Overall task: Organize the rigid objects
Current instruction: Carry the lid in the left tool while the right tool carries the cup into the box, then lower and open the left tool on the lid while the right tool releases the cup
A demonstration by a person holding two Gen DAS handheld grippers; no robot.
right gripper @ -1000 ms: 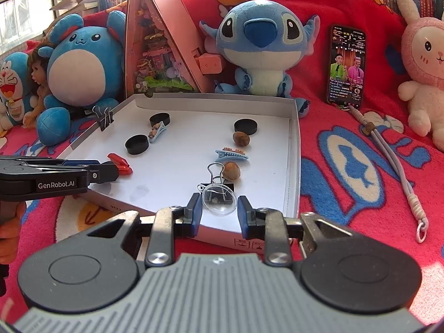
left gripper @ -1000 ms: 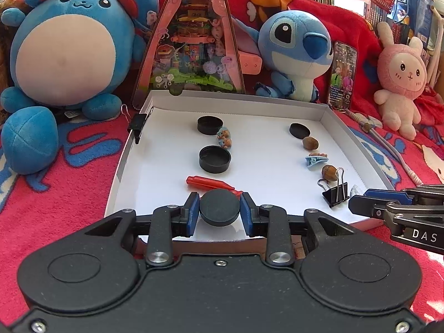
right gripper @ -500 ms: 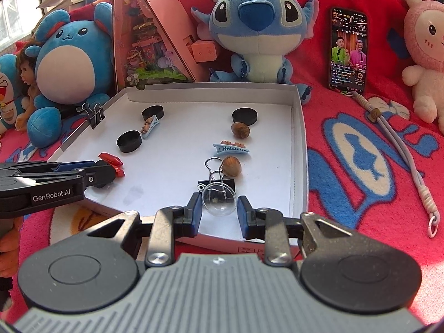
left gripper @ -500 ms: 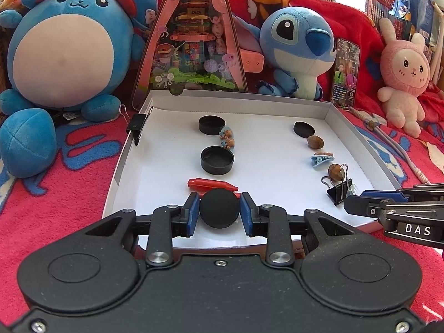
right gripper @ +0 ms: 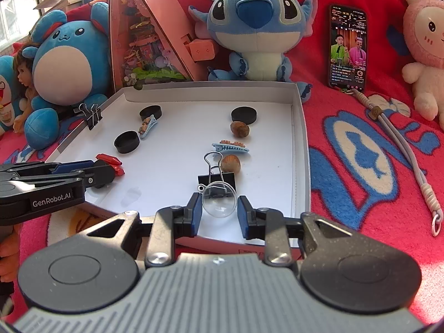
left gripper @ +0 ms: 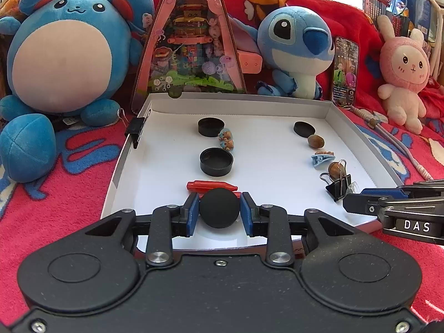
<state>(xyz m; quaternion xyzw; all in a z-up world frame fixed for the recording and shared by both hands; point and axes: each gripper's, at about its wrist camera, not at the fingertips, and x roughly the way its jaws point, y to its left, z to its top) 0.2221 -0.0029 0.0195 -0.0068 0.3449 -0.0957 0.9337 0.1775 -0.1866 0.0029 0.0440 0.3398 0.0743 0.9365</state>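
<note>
Left gripper [left gripper: 219,212], at 6 o'clock in its own wrist view: pinched on a black cap [left gripper: 219,208], pads pressed against both sides, over the near edge of the white tray [left gripper: 241,105].

Left row, laid out toward 12 o'clock from that cap: a red clip [left gripper: 211,186] just beyond it, an open black lid [left gripper: 216,162], a small bear clip [left gripper: 226,140] and a far black lid [left gripper: 211,126]. Clamped on the tray's wall at 10 o'clock: a black binder clip [left gripper: 136,130].

Right row, ranged from 1 o'clock back to 3 o'clock: a third black lid [left gripper: 304,129], a nut [left gripper: 315,141], a blue hair clip [left gripper: 322,158], a second nut [left gripper: 335,168] and a second binder clip [left gripper: 338,186].

Right gripper [right gripper: 219,212], at 6 o'clock in its own view: jaws just opened further, a clear dome [right gripper: 219,204] between them, apparently no longer squeezed, at the tray's near right corner just before the second binder clip.

Judged well along: nine pieces set in two rows, the dome apparently being released into the right row. Left to do: placement of the held black cap, probably at the near end of the left row.
</note>
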